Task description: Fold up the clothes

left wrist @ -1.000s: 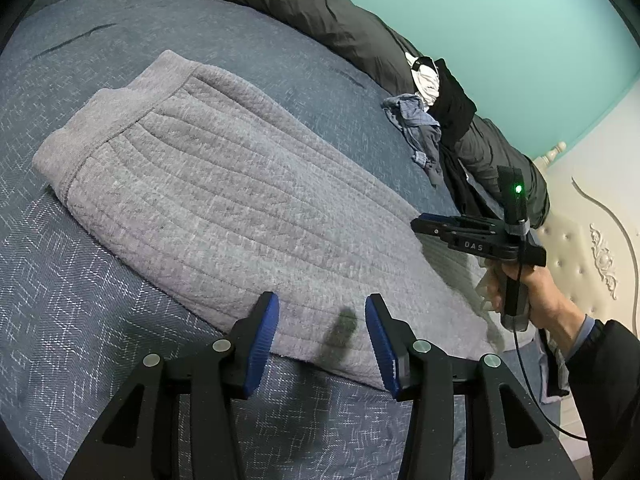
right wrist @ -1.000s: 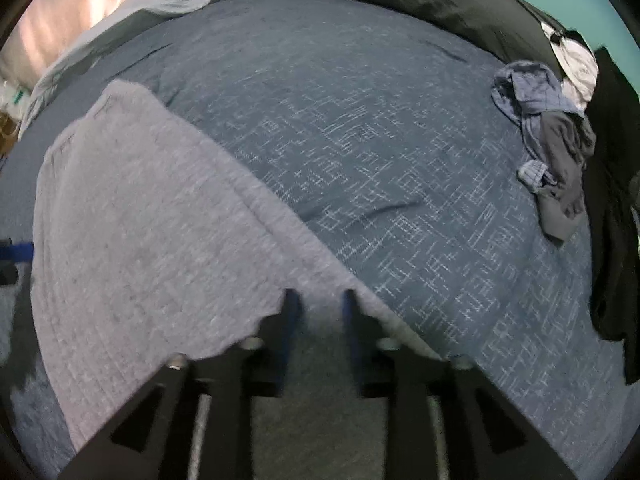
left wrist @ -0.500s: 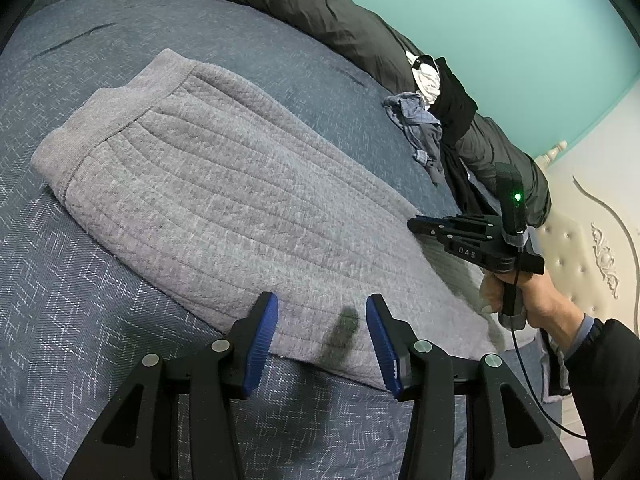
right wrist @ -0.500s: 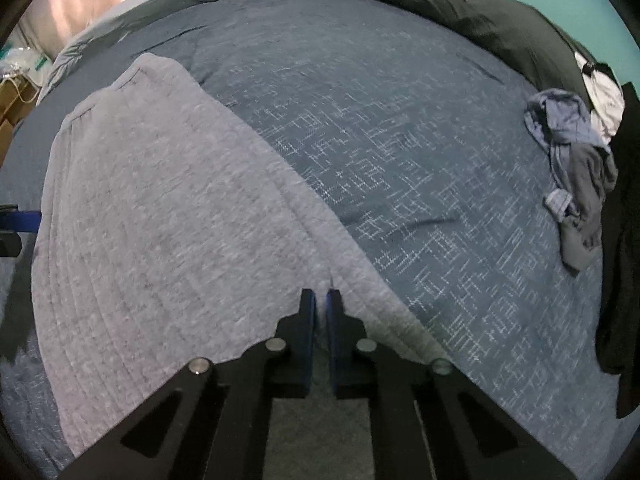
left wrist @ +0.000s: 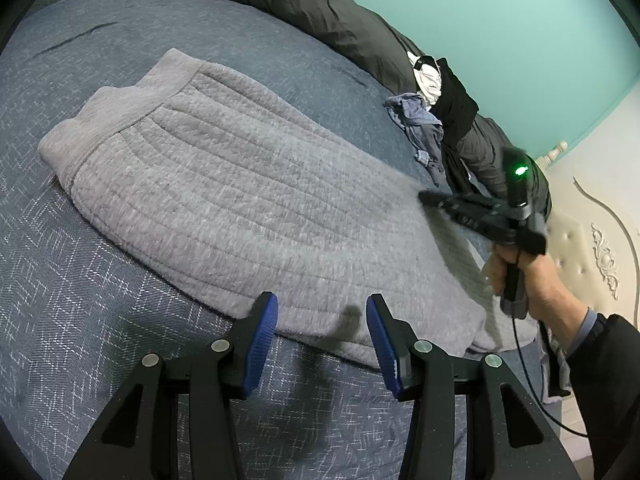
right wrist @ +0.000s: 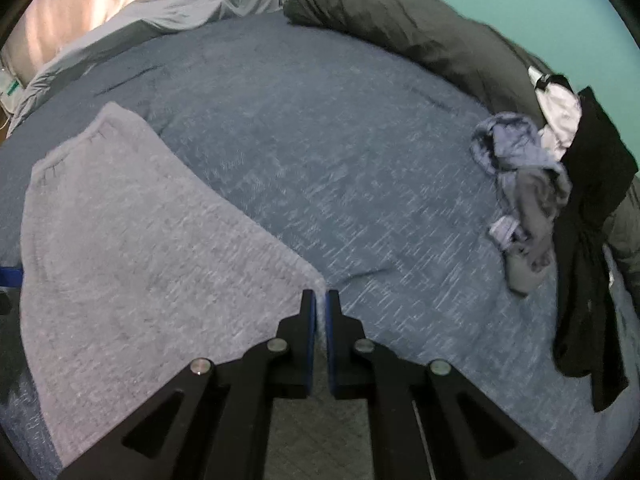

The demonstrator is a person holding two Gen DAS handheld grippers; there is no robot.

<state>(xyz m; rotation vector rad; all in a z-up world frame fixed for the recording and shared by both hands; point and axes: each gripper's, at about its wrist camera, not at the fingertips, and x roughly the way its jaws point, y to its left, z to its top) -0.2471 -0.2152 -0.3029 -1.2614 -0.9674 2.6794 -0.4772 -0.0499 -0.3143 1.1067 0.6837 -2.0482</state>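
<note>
A grey quilted garment (left wrist: 240, 200) lies spread flat on the blue bed cover (left wrist: 60, 280), waistband to the far left. My left gripper (left wrist: 320, 320) hovers open over the garment's near edge, with nothing between its blue pads. At the garment's far right edge, my right gripper (left wrist: 423, 197) is blurred and held by a person's hand (left wrist: 520, 276). In the right wrist view the right gripper (right wrist: 320, 300) is shut on the edge of the grey garment (right wrist: 140, 240), a thin strip of fabric pinched between its fingers.
A rolled dark duvet (right wrist: 400, 28) runs along the far side by the teal wall. A crumpled pile of blue-grey clothes (right wrist: 520, 184) and a black garment (right wrist: 592, 220) lie at the right. A pale sheet (right wrist: 160, 12) is bunched at the back left. A padded headboard (left wrist: 592, 240) stands right.
The right gripper's jaws went from partly open to shut on the garment's edge, and it tipped a little. The left gripper stayed where it was, still open.
</note>
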